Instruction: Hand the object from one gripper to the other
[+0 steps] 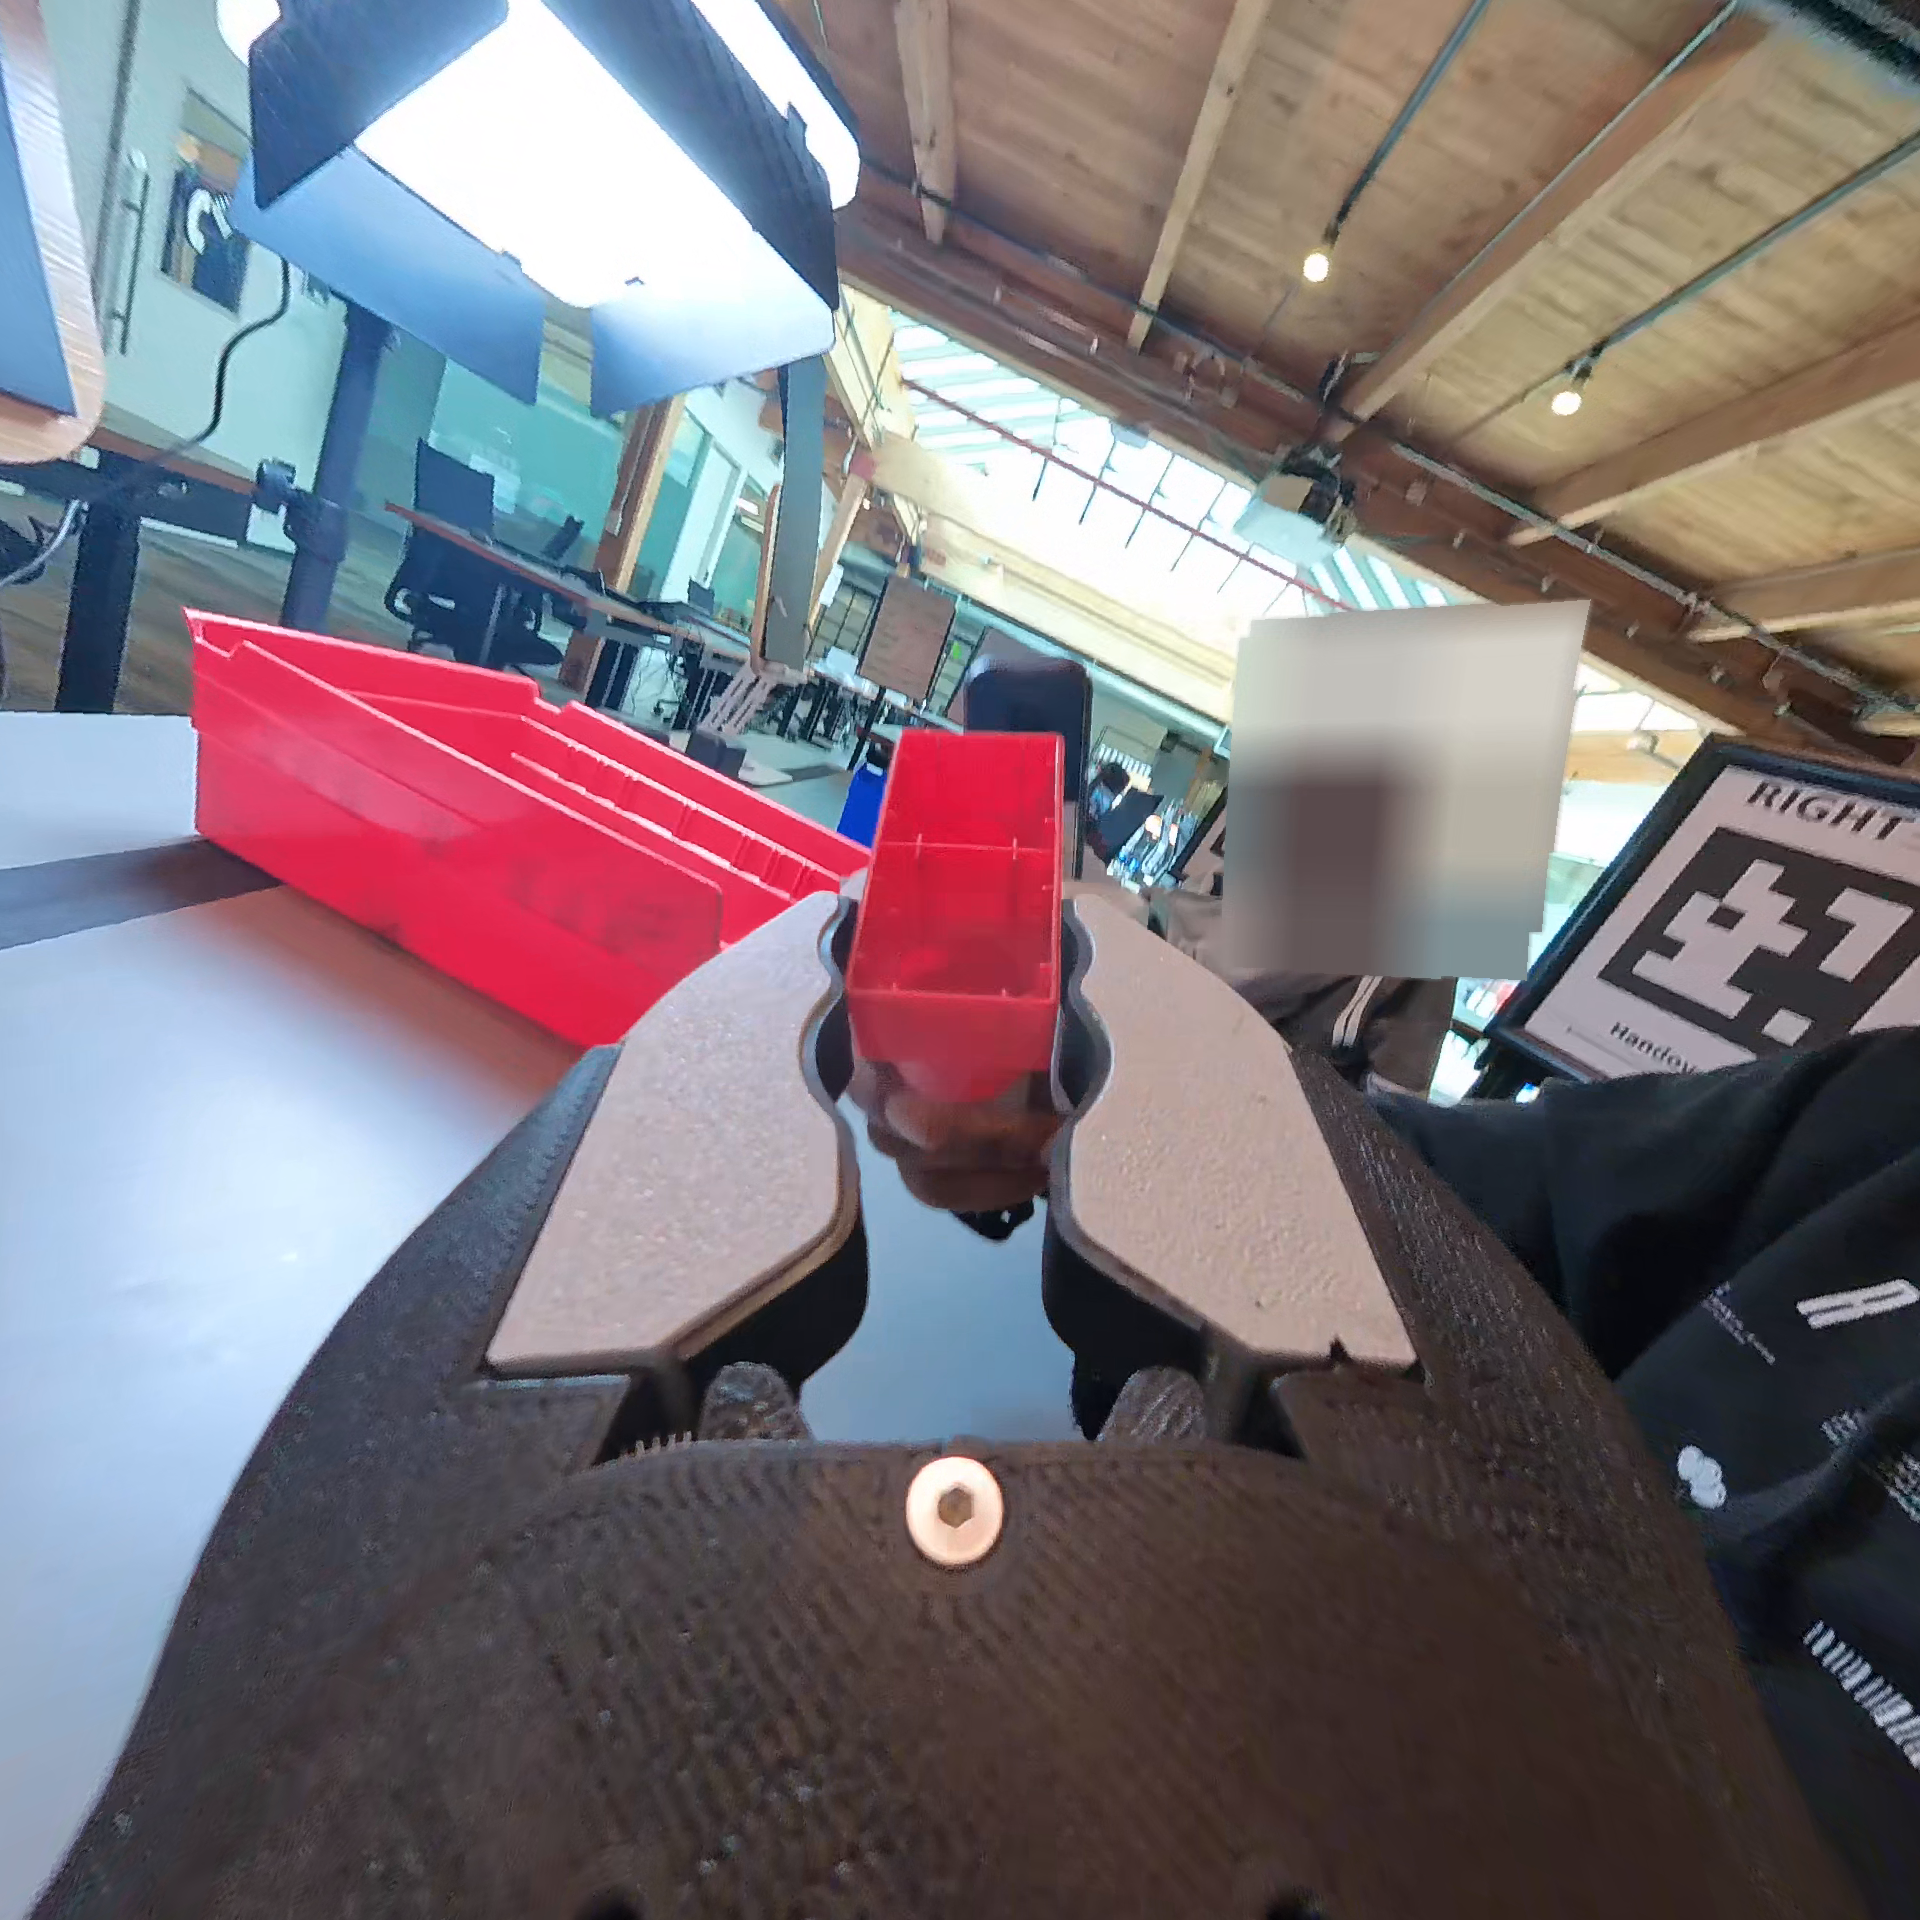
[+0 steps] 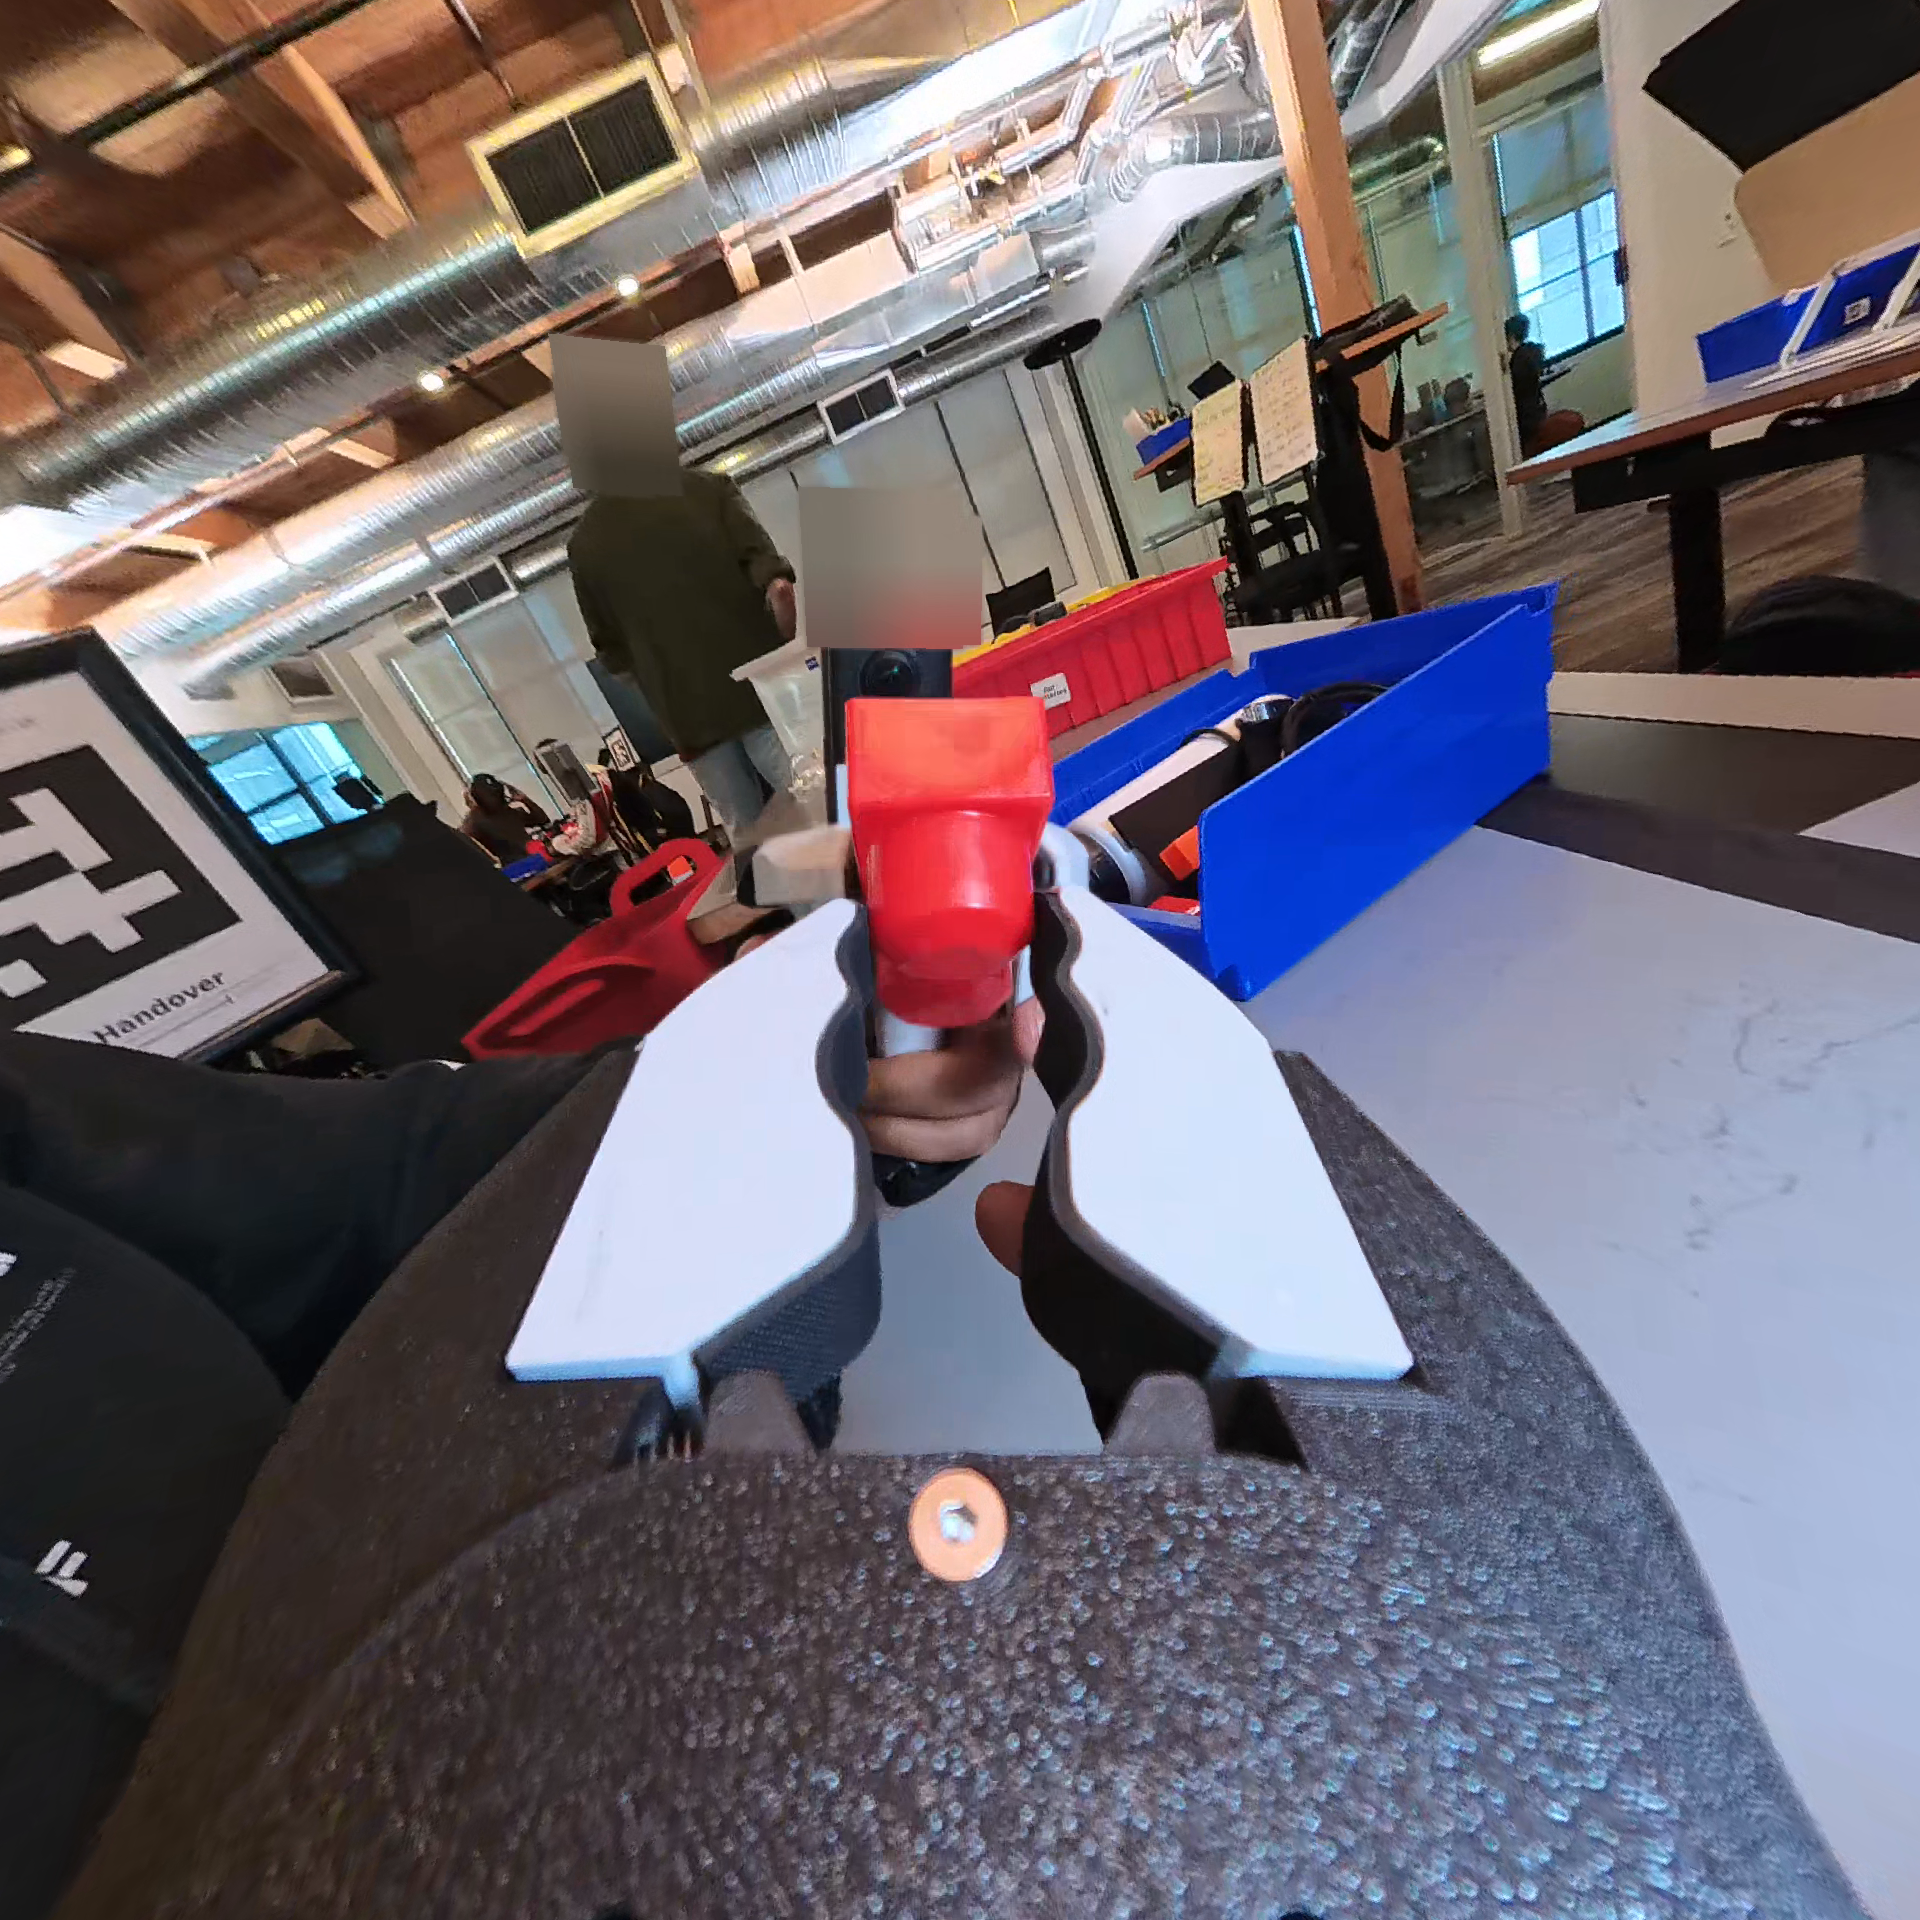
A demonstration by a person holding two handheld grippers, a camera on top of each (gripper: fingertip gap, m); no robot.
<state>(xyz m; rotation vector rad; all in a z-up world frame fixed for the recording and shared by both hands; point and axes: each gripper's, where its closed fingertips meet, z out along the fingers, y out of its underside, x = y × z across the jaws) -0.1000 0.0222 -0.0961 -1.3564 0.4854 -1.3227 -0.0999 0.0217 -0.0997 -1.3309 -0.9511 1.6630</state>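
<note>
Both grippers meet on the red plastic piece (image 1: 961,914), held up in the air above the grey table (image 1: 260,1143): the left gripper (image 1: 956,997) is pinched tight on its open boxy end, and the right gripper (image 2: 951,956) looks closed around its rounded end. To my eye this is the handover itself, and next one claw must let go while the other keeps its squeeze
</note>
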